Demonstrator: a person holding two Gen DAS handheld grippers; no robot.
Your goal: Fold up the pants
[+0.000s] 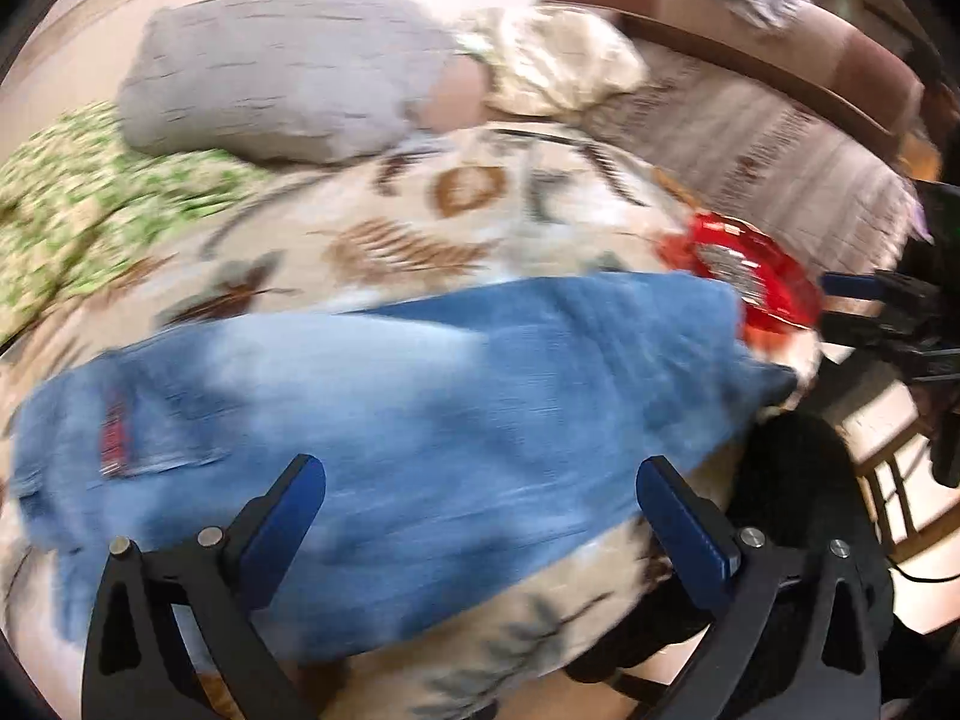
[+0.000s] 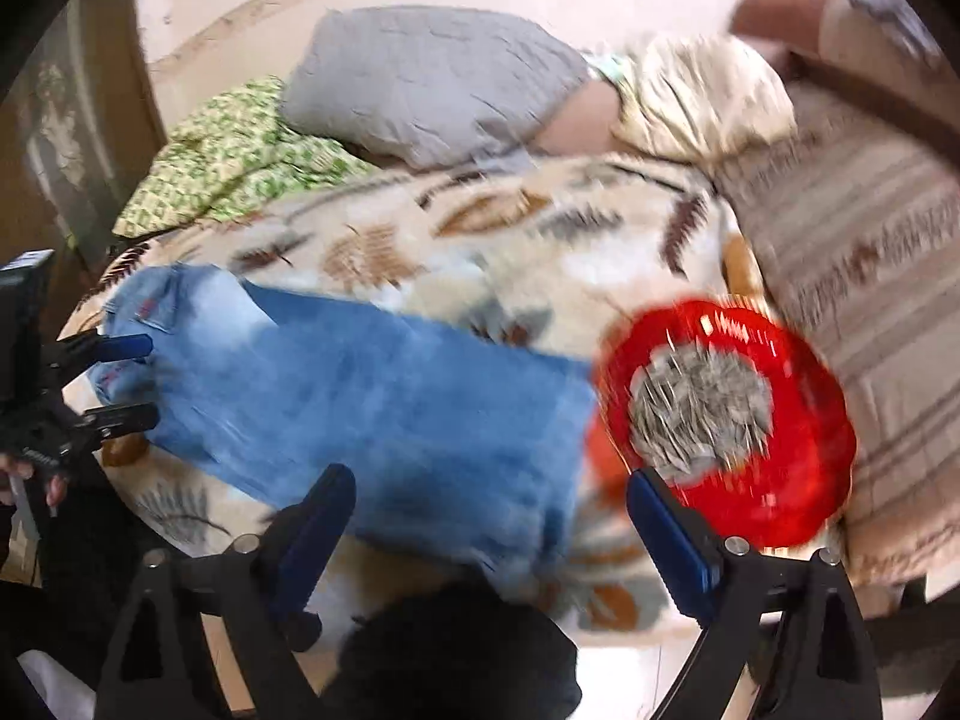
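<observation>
Because both sets of jaws stood spread wide and gripped nothing, the first risk lay in the grab itself. The left gripper (image 1: 480, 480) hovered over the middle of the jeans (image 1: 390, 408), and a pinch there would likely have caught one layer only, so that the lift dragged the cloth into a bunch instead of a clean fold. The right gripper (image 2: 489, 495) hung over the jeans' near edge by the hems, with one finger just beside a red dish (image 2: 729, 420) heaped with what looked like sunflower seeds. That dish sat right at the end of the pants, touching or overlapping them. Any sweep or tug on that end could have tipped it and scattered seeds across the leaf-patterned blanket (image 2: 480, 228) on the bed. Both views were smeared with motion blur, so fine aim looked uncertain.

The jeans were faded blue denim, apparently laid leg over leg in one long band across the blanket, waist toward the left gripper's side, a back pocket with a reddish patch (image 1: 114, 432) facing up. A grey pillow (image 1: 288, 72) lay well beyond.
</observation>
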